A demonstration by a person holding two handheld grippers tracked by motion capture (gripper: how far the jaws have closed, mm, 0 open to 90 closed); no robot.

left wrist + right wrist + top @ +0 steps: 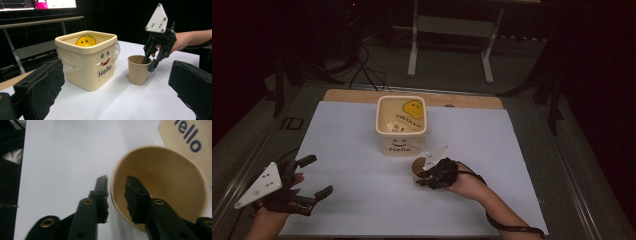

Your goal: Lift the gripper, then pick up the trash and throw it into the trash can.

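Brown paper cup stands upright mid-desk, just beside the cream bin on the white desk. Right claw straddles the cup's rim, one jaw inside, one outside, not yet closed. Left claw hovers wide apart near the desk's near left corner.

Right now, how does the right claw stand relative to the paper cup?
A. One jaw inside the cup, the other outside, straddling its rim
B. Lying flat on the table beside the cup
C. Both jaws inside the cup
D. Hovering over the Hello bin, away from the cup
A: in the right gripper view, the right claw has one jaw inside the paper cup and the other outside its wall, not yet closed on the rim.
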